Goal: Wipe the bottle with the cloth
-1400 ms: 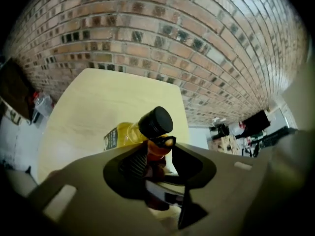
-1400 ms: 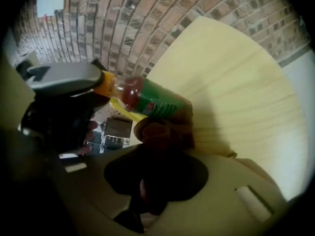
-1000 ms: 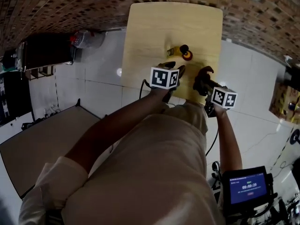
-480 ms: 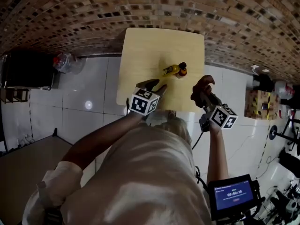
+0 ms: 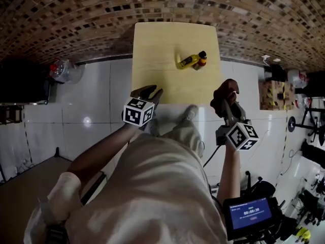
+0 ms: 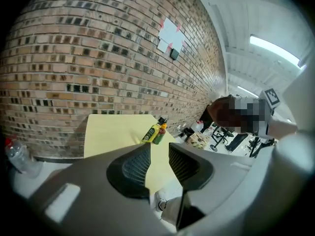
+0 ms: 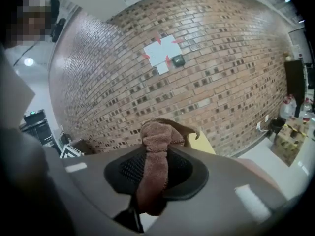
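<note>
bottle [image 5: 188,61]: yellow, lying on its side on the far right part of the table [image 5: 157,55]; also seen in the left gripper view [image 6: 150,132]. label too small to read.
smaller bottle [image 5: 201,60]: red-capped, just beside the first at its 3 o'clock.
table: pale wood top, far edge near the brick wall [image 5: 101,19]; the near edge is partly covered by the person's shoe [image 5: 189,113].
floor [image 5: 101,95]: glossy white tiles; a clear plastic bottle [image 5: 63,70] stands at the wall, at the table's 9 o'clock.
wall: paper sheets [image 6: 170,33] taped up.
cloth [image 7: 156,161]: brown, bunched, clamped between the jaws of the right gripper [image 5: 227,96]; in the right gripper view it covers most of the table, of which only a corner [image 7: 202,144] shows.
left gripper [image 5: 151,93]: jaws have just been closing, a narrow gap between them with nothing in it.
relation: in the head view, the bottle lies at 1 o'clock of the left gripper and 11 o'clock of the right gripper, well apart from both; both grippers are off the table's near edge.
</note>
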The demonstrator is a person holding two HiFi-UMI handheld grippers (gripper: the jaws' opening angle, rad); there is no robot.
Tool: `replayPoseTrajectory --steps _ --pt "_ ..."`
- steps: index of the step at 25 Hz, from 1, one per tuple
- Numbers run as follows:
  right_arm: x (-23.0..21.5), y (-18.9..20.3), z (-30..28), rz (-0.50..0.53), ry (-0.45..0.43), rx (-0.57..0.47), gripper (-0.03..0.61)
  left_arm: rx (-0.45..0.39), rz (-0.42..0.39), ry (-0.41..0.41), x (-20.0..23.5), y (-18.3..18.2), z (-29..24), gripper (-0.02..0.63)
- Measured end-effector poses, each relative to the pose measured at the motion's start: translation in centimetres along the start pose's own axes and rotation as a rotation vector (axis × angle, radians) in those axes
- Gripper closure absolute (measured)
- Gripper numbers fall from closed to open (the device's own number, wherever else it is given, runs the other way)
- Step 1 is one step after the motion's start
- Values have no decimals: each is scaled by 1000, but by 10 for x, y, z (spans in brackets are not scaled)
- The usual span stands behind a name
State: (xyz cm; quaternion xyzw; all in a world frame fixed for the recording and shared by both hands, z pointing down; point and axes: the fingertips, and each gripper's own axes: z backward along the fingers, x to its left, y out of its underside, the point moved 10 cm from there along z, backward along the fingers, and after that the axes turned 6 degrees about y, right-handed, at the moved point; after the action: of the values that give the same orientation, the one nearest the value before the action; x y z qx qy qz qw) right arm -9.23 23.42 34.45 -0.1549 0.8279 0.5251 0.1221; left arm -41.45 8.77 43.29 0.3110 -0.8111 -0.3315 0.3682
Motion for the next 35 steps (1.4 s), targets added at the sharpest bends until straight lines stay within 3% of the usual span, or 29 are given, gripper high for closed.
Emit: replayPoseTrajectory --steps 4,10,18,25,30,35 --pt "6 14 31 2 24 -92 488 -62 48 -42 12 8 39 491" --pt "-20 37 55 -72 69 -132 488 -128 124 -99 0 15 74 497" --pt "-42 41 113 -75 29 -206 488 -77 41 -61 -76 33 65 499" --pt "-79 64 174 -80 -7 -213 488 -33 26 -84 -153 66 58 500" --pt "-107 108 169 -65 11 -174 489 17 -25 -148 -188 92 63 500" --pt "-91 119 157 -11 -65 -149 488 -39 16 -192 -202 106 77 503"
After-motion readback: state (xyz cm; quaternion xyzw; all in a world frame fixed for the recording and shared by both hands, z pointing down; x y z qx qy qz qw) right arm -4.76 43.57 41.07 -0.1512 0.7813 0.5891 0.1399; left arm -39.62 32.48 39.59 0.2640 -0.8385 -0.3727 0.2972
